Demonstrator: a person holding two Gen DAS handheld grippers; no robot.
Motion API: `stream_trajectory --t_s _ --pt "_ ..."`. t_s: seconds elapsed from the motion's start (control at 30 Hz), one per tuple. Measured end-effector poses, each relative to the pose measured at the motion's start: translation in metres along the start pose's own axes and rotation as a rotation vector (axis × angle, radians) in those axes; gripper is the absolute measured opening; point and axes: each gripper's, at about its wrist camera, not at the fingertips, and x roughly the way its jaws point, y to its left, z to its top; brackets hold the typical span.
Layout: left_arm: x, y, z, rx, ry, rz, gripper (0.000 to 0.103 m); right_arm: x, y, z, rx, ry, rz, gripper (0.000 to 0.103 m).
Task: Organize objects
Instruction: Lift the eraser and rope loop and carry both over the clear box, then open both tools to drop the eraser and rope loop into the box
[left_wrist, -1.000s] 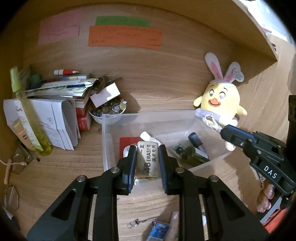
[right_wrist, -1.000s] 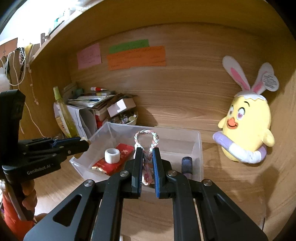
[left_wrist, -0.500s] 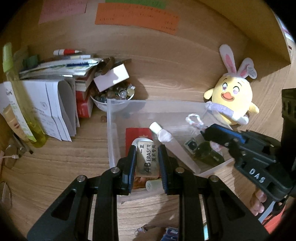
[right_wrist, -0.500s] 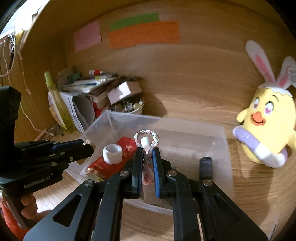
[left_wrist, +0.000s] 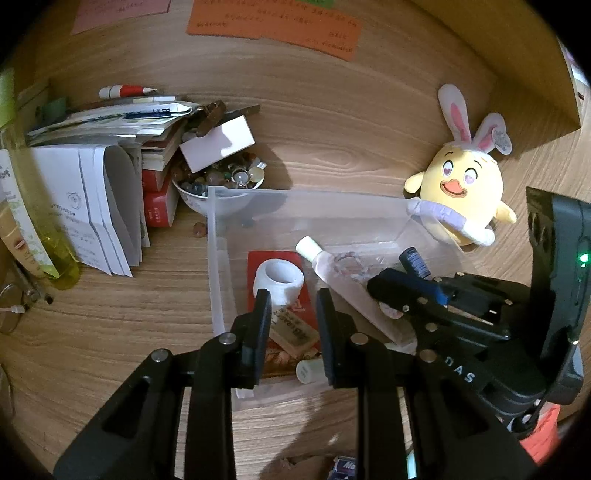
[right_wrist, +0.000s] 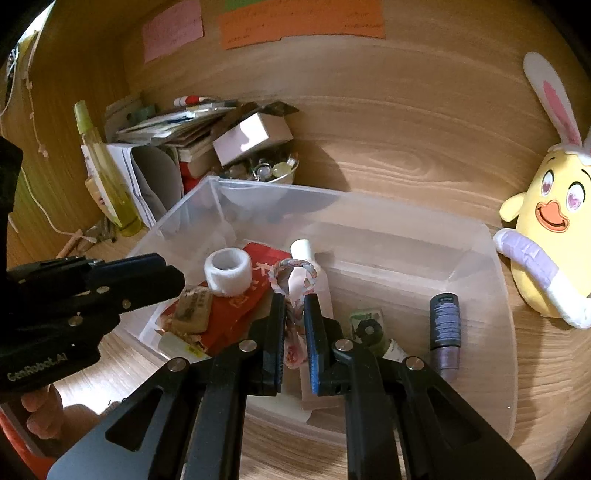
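Observation:
A clear plastic bin (left_wrist: 218, 236) (right_wrist: 495, 280) stands on the wooden desk. In it lie a red packet (left_wrist: 266, 258), a white tape roll (left_wrist: 279, 280) (right_wrist: 227, 271), a clear tube (left_wrist: 332, 273) and a dark lipstick tube (right_wrist: 445, 321). My left gripper (left_wrist: 291, 312) is open over the bin's near left; the beige 4B eraser (left_wrist: 291, 330) (right_wrist: 194, 306) lies loose on the packet between its fingers. My right gripper (right_wrist: 294, 312) is shut on a pink-and-white braided cord loop (right_wrist: 291, 273), held over the bin's middle.
A yellow bunny-eared plush (left_wrist: 461, 188) (right_wrist: 550, 229) sits right of the bin. A bowl of beads (left_wrist: 221, 184), a white box, stacked books and papers (left_wrist: 96, 192) and a yellow-green bottle (right_wrist: 107, 173) crowd the left. Paper notes hang on the back wall.
My left gripper has opened and the eraser has dropped onto the red packet in the bin. Both grippers have moved forward and lower over the bin; the right still holds the cord.

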Motion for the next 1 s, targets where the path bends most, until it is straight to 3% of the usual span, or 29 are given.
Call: stream_trajectory --t_s 0.17,0.27,0.5,0.7,0.87,1.0 --pt "-0.008 -0.004 0.0 0.006 -0.01 -0.003 0.024 -0.001 0.002 0.0 -0.009 0.013 0.016 0.01" --pt "-0.015 -0.008 -0.001 0.023 -0.019 0.006 0.025 -0.004 0.003 0.0 -0.008 0.013 0.02 0.016" --pt "-0.04 -0.013 -0.004 0.023 -0.061 0.024 0.048 -0.023 0.007 0.0 -0.016 -0.022 0.013 0.034" --pt "-0.06 -0.016 -0.012 0.022 -0.082 0.053 0.061 -0.053 0.015 -0.01 -0.051 -0.082 -0.014 0.053" --pt "-0.073 -0.018 -0.024 0.023 -0.088 0.081 0.072 -0.076 0.024 -0.026 -0.079 -0.11 -0.02 0.06" --pt "-0.083 -0.017 -0.035 0.017 -0.083 0.107 0.075 -0.089 0.028 -0.041 -0.081 -0.112 -0.017 0.063"
